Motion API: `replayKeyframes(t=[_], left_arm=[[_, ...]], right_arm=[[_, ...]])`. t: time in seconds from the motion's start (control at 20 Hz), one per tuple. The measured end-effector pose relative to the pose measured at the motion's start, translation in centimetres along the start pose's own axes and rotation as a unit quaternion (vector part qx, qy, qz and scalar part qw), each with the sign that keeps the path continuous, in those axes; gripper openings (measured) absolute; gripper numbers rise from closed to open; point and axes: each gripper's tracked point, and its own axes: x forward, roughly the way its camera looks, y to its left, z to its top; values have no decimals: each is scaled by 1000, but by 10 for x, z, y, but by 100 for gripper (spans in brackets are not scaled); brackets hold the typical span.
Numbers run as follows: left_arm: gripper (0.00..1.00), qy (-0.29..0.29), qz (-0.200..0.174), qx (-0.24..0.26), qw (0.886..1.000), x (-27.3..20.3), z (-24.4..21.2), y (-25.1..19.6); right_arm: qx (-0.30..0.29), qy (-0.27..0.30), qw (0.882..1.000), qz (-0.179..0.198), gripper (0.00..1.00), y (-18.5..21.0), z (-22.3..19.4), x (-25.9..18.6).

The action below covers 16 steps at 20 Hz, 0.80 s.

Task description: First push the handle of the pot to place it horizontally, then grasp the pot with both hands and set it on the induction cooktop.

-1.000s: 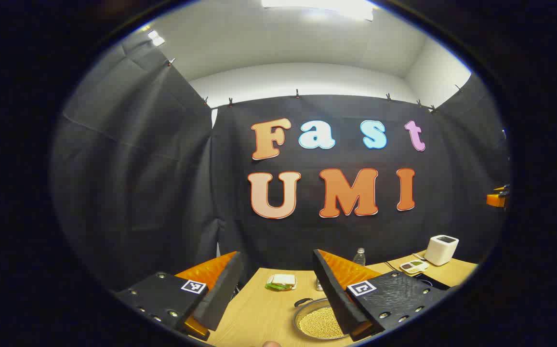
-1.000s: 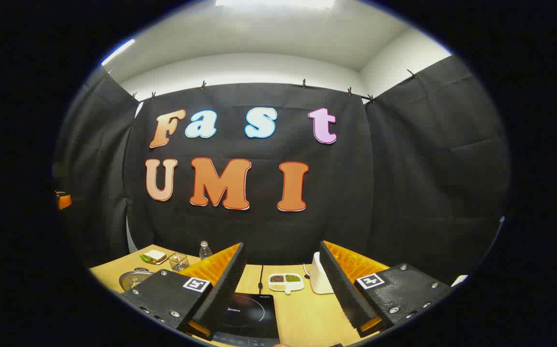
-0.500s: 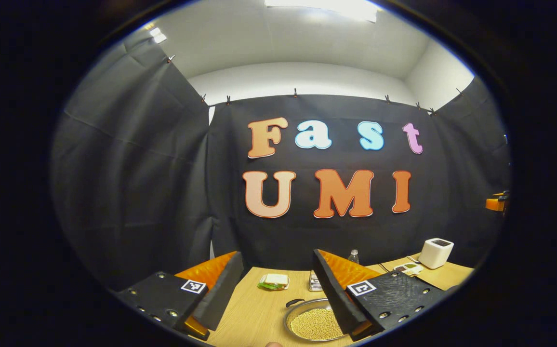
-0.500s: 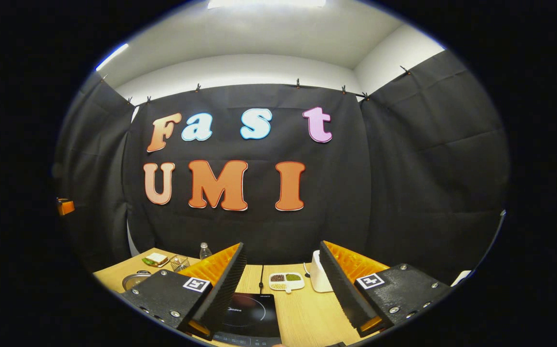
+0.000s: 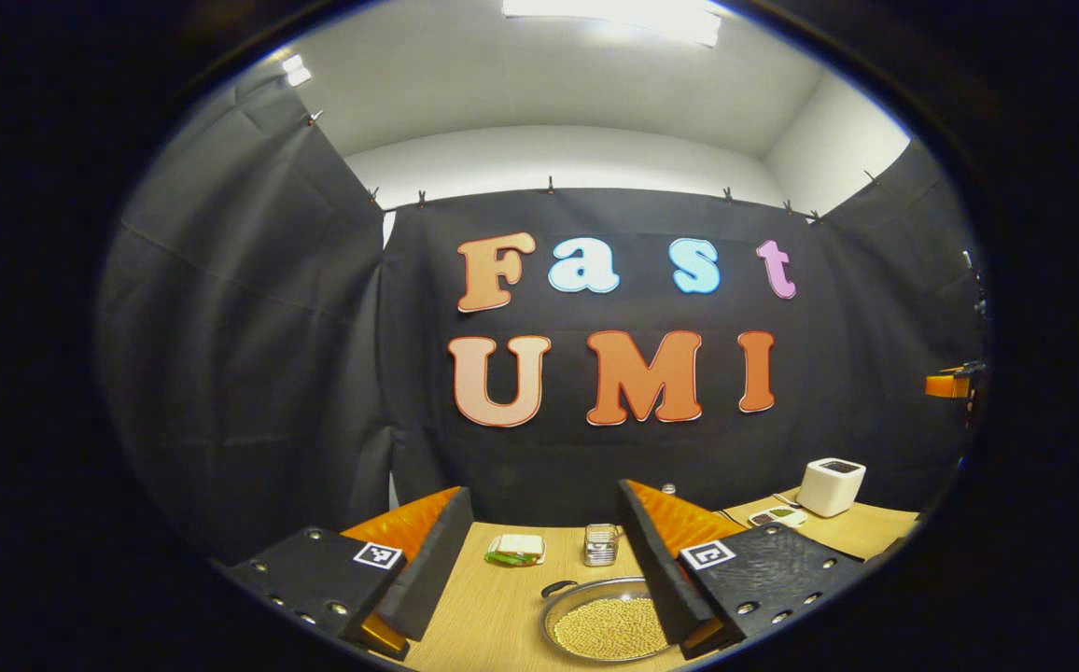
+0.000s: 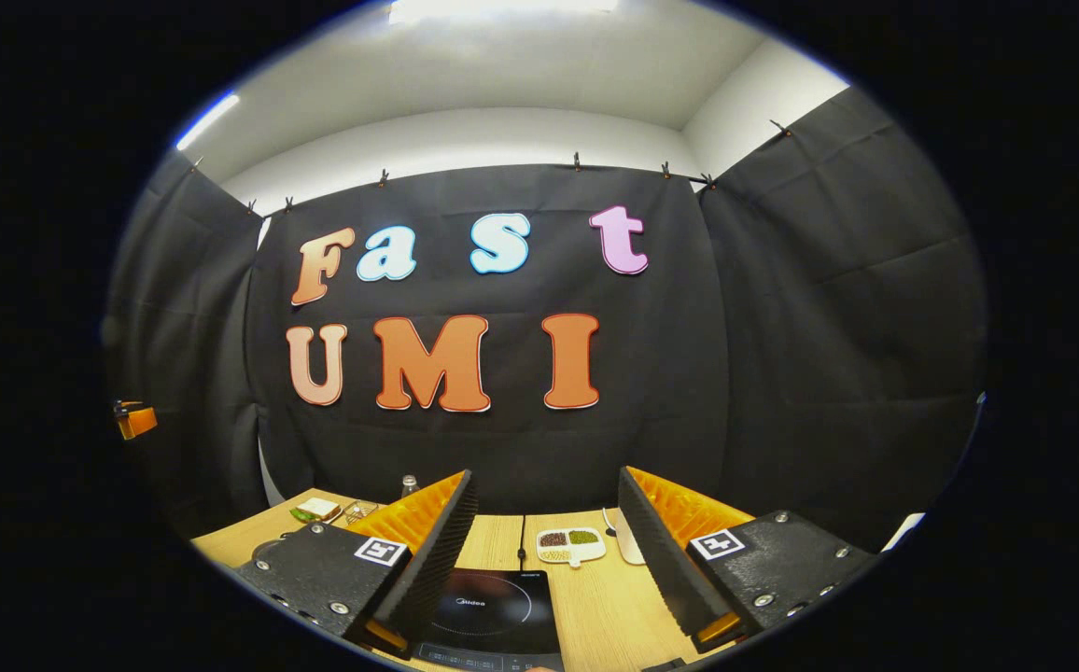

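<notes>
Left gripper [image 5: 539,560] and right gripper [image 6: 544,560], tongs wide, empty, above the counter [image 5: 493,607]. Pot [image 5: 609,627] of grain; behind it a wire basket [image 5: 600,544], perhaps a sandwich [image 5: 515,549]. Induction cooktop [image 6: 493,611] at the near edge, sectioned dish [image 6: 569,543] behind.

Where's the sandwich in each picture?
Left gripper view: the sandwich lies at the far end of the table, seen between the open jaws, behind the pot.
Right gripper view: the sandwich lies far left on the table.
Shared landmark: the small wire basket just right of it in both.
</notes>
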Motion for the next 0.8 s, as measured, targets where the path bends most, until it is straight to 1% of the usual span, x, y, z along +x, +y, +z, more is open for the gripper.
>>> replayKeyframes(t=[0.05, 0.15, 0.2, 0.25, 0.35, 0.4, 0.45, 0.5, 0.55, 0.6, 0.65, 0.7, 0.75, 0.8], left_arm=[[84, 7, -5, -4, 1000, 1, -5, -2], [75, 20, -13, -12, 1000, 3, -11, -6], [72, 27, -9, -14, 1000, 3, -15, -4], [55, 30, -6, -14, 999, 5, -17, -2], [53, 30, -5, -8, 999, 4, -18, -1], [49, 32, -3, -7, 999, 3, -18, 0], [37, 33, -7, -5, 999, 3, -20, -3], [37, 34, -10, -4, 999, 3, -20, -5], [33, 39, -11, -6, 999, 3, -24, -4], [32, 42, -17, -9, 999, 3, -26, -8], [29, 46, -19, -15, 999, 3, -29, -9], [22, 52, -23, -18, 998, 4, -33, -12], [19, 57, -27, -20, 998, 4, -38, -13], [19, 64, -30, -20, 997, 4, -43, -15]], right_arm=[[0, 2, 1000, 0, 95, 0, -1, 1], [1, 7, 1000, 6, 95, 4, -5, 1], [2, 10, 1000, 8, 95, 5, -6, 1], [2, 11, 1000, 10, 95, 6, -7, 1], [-1, 11, 1000, 12, 95, 6, -7, 2], [-2, 11, 1000, 11, 95, 6, -7, 2], [-3, 10, 1000, 11, 95, 6, -7, 2], [-3, 10, 1000, 11, 95, 6, -7, 2], [-2, 10, 1000, 10, 95, 5, -6, 3], [-1, 9, 1000, 9, 95, 6, -6, 3], [-5, 5, 1000, 9, 95, 6, -5, 4], [-10, 1, 1000, 7, 95, 5, -4, 5], [-14, -1, 1000, 2, 95, 3, -4, 5], [-15, -1, 1000, 3, 95, 3, -3, 5]])
